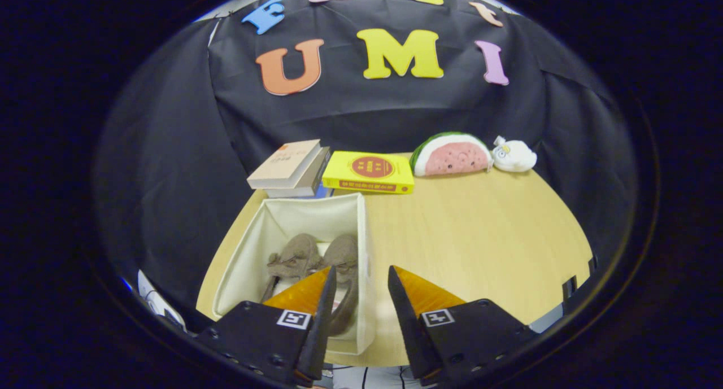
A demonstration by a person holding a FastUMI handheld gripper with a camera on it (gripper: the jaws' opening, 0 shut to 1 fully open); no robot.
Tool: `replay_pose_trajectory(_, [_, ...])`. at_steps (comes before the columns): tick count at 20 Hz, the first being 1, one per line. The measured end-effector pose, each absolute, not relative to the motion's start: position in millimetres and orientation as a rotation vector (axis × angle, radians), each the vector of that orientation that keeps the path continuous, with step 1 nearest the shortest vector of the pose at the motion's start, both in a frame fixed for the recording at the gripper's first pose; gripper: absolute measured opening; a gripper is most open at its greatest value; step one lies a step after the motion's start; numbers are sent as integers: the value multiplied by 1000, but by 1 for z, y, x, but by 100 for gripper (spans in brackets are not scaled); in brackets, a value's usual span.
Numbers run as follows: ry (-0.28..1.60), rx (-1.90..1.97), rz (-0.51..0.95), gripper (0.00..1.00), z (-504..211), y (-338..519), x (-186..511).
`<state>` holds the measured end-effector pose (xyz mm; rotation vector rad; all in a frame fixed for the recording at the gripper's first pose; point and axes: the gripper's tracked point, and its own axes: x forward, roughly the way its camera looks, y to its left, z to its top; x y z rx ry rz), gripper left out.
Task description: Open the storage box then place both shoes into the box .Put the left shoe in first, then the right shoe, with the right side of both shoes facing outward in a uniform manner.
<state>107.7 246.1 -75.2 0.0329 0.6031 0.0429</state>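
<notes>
Both shoes [316, 259] are sitting in the open box [265, 236] on my table [474, 242]. My gripper [360, 276] hangs over the box's right wall, fingers apart, holding nothing.

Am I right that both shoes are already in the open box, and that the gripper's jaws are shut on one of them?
Not quite. Both shoes do lie in the open box, but the gripper grips nothing: the gripper view shows its jaws open, apart above the box's near edge.
</notes>
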Motion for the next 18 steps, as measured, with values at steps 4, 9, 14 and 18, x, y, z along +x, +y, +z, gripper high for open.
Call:
replay_pose_trajectory(4, [453, 46, 43, 90, -47, 212, 92])
replay_pose_trajectory(9, [242, -5, -34, 93, -26, 153, 73])
replay_pose_trajectory(14, [93, -27, -89, 95, -32, 102, 42])
replay_pose_trajectory(18, [50, -61, -116, 95, -49, 79, 25])
